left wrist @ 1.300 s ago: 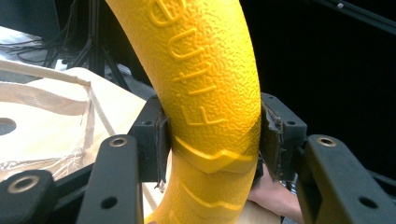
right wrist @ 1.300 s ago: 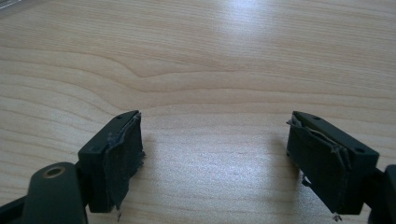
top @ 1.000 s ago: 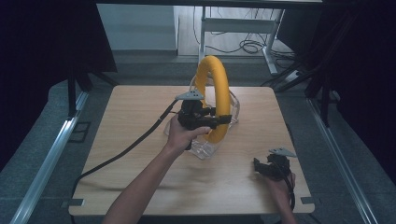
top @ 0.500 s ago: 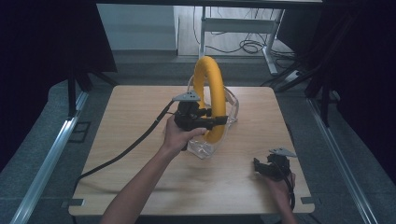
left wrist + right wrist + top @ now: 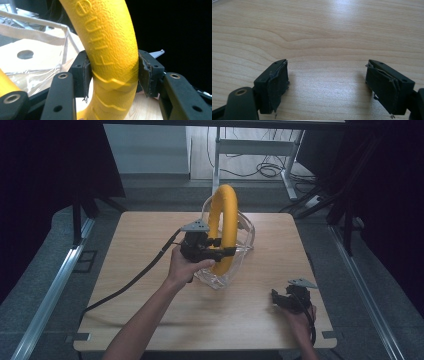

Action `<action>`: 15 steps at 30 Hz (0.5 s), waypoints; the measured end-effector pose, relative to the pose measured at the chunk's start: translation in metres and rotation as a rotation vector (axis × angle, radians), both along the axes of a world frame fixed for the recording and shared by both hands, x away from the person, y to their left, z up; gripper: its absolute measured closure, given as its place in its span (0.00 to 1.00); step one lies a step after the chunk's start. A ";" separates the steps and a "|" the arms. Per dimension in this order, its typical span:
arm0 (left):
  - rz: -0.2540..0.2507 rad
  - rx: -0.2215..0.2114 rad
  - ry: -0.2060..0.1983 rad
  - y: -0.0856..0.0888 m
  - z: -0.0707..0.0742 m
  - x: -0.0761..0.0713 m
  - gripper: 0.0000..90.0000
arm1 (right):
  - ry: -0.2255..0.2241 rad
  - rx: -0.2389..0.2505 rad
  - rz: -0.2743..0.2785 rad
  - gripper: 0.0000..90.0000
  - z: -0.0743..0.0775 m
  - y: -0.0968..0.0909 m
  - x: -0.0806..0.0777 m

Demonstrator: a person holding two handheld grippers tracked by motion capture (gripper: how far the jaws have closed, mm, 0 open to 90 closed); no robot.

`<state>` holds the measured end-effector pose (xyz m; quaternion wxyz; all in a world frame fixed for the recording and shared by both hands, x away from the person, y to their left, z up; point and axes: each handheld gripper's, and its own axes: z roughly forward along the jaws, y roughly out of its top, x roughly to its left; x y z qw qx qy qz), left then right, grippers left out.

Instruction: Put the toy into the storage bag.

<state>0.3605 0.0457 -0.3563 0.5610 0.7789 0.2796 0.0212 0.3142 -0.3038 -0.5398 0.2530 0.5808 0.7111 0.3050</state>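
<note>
A yellow textured ring (image 5: 224, 227) stands upright over the middle of the wooden table (image 5: 140, 235), partly inside a clear plastic bag (image 5: 244, 242) with a white fabric rim. My left gripper (image 5: 220, 251) is shut on the ring's lower front part. In the left gripper view both pads (image 5: 85, 75) press the yellow ring (image 5: 110, 45) from either side, and the clear bag (image 5: 32, 57) lies behind it. My right gripper (image 5: 281, 301) rests low near the table's front right corner. It stands open (image 5: 327, 82) over bare wood, with nothing between its pads.
A black cable (image 5: 130, 282) trails from the left gripper across the table's left half to the front edge. Metal rails (image 5: 45, 305) run along both sides of the table. Beyond the far edge stands a metal frame (image 5: 255, 145) with cables on the floor.
The left gripper has shifted the ring slightly to the left, and the ring now stands a little more edge-on. The right gripper has stayed in place.
</note>
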 end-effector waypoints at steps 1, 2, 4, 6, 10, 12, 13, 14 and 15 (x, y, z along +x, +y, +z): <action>-0.002 -0.004 0.022 0.002 -0.004 0.002 0.55 | 0.000 0.000 0.000 0.21 0.000 0.000 0.000; 0.003 -0.001 0.043 0.004 -0.008 0.004 0.55 | 0.000 0.000 0.000 0.21 0.000 0.000 0.000; 0.013 0.001 0.061 0.005 -0.013 0.006 0.55 | 0.002 -0.001 0.001 0.21 0.000 0.000 0.000; 0.009 -0.042 0.082 0.010 -0.020 0.009 0.55 | 0.002 0.002 -0.001 0.21 0.000 0.000 0.000; 0.008 -0.036 0.077 0.010 -0.020 0.008 0.55 | 0.002 0.002 -0.001 0.21 0.000 0.000 0.000; 0.009 -0.033 0.075 0.010 -0.020 0.007 0.55 | 0.002 0.002 -0.002 0.21 0.000 0.000 0.000; 0.011 -0.033 0.075 0.009 -0.020 0.007 0.55 | 0.002 0.002 -0.001 0.21 0.000 0.000 0.000; 0.013 -0.033 0.073 0.009 -0.021 0.007 0.55 | 0.002 0.002 -0.001 0.21 0.000 0.000 0.000; 0.012 -0.034 0.074 0.008 -0.021 0.007 0.54 | 0.002 0.002 -0.001 0.21 0.000 0.000 0.000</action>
